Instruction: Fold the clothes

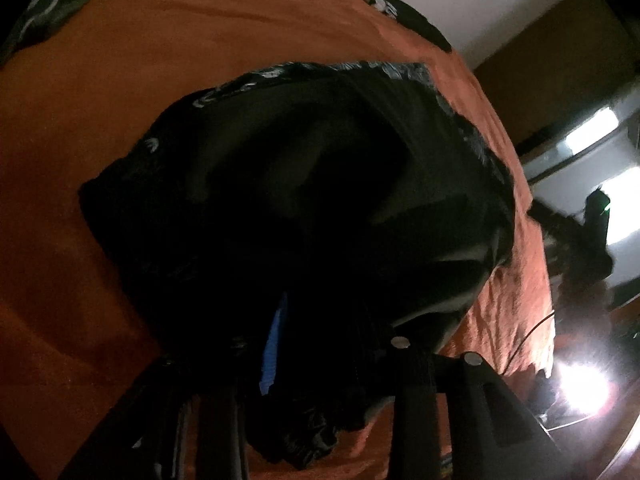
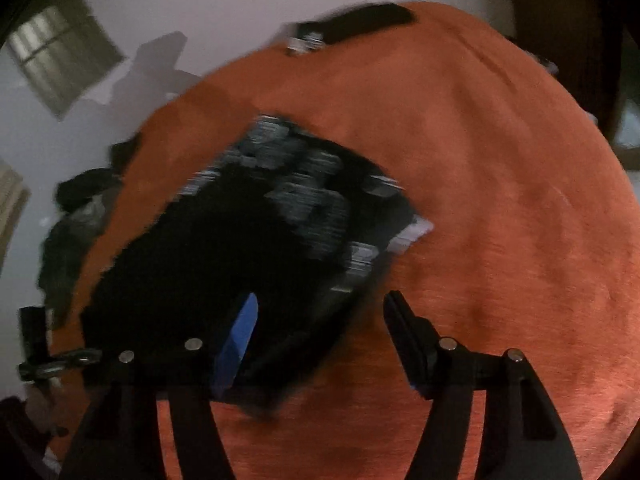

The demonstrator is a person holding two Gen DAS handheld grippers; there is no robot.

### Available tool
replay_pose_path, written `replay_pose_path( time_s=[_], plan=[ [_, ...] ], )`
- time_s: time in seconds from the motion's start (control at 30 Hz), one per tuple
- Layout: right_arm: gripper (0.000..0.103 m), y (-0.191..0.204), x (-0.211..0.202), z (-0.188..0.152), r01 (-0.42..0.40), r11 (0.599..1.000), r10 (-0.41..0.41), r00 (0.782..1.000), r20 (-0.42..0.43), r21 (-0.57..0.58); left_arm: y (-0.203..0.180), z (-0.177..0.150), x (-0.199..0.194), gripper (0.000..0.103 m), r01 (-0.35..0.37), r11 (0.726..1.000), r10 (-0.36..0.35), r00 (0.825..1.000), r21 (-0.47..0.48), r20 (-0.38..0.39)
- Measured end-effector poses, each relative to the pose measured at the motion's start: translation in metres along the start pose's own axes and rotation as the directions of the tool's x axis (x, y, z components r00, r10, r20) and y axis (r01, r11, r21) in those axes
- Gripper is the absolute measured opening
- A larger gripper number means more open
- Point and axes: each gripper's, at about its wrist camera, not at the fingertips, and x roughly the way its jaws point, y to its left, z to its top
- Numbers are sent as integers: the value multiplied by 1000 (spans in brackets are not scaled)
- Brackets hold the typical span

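My left claw (image 1: 320, 344) is pinching the black cloth (image 1: 304, 184). Its fingers are pressed together on a bunched edge of the cloth, and folds spill down between them. One blue pad (image 1: 274, 350) peeks out from the dark folds. The rest of the cloth spreads out just ahead of this claw, like a big dark hill. It lies on the orange bed cover (image 1: 160, 60). Along its far edge I can see a pale pattern.

Far away on the cover, near the wall, lies another dark piece of clothing (image 1: 404, 12). One more patterned piece (image 1: 44, 4) sits at the top left corner of that view. It is very dim, so I cannot tell what kind of clothes these are.

My right claw (image 2: 320, 320) is spread wide and holds nothing. The view from it is blurry. The black cloth (image 2: 224, 248) lies just ahead and to the left of this claw, flat on the orange bed cover (image 2: 500, 200). The left finger with its blue pad (image 2: 240, 340) is over the near edge of the cloth. The right finger (image 2: 408, 332) is over the bare cover, beside the cloth. I cannot tell if the left finger touches the cloth.

A dark strip of clothing (image 2: 360, 24) lies at the far edge of the bed. Some dark clothes (image 2: 76, 224) sit off the bed on the left, by the white wall (image 2: 180, 0).
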Motion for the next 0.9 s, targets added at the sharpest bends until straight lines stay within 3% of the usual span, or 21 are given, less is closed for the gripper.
replay_pose_path(
  time_s=[0.1, 0.13, 0.2, 0.27, 0.33, 0.4, 0.43, 0.5, 0.63, 0.7, 0.8, 0.9],
  plan=[
    [66, 35, 2, 0, -40, 996, 41, 999, 6, -79, -4, 5, 3, 39, -22, 1000, 22, 999, -21, 23],
    [66, 44, 6, 0, -38, 994, 39, 999, 14, -102, -5, 6, 4, 45, -18, 999, 20, 999, -47, 35],
    [66, 64, 16, 0, 34, 989, -26, 998, 61, -145, -6, 8, 6, 55, -9, 992, 16, 998, -125, 57],
    [66, 75, 23, -7, 164, 969, -143, 982, 120, -183, -12, 10, 7, 68, -14, 986, 27, 997, -165, 78],
    [66, 79, 33, -13, 243, 950, -216, 965, 149, -198, -20, 11, 8, 70, -44, 985, 60, 994, -167, 94],
    [64, 72, 57, -16, 262, 948, -252, 964, 80, -178, -26, 11, 13, 70, -96, 986, 108, 991, -134, 82],
    [54, 66, 70, -16, 270, 949, -267, 963, 39, -162, -25, 10, 14, 70, -97, 986, 109, 991, -133, 83],
    [50, 54, 94, -17, 286, 949, -293, 955, -38, -130, -23, 5, 14, 69, -91, 987, 104, 990, -136, 93],
    [38, 65, 90, -3, 337, 932, -340, 940, 2, -135, -24, 0, 5, 69, -78, 987, 95, 989, -142, 117],
    [38, 75, 79, 1, 320, 938, -317, 947, 43, -133, -29, 1, -5, 69, -64, 988, 85, 985, -141, 150],
    [38, 105, 56, 1, 288, 931, -258, 954, 151, -226, -40, 9, -23, 69, -34, 992, 60, 973, -118, 224],
    [38, 139, 46, -8, 193, 906, -135, 975, 176, -377, -43, 18, -20, 70, -85, 990, 111, 960, -111, 255]
  ],
)
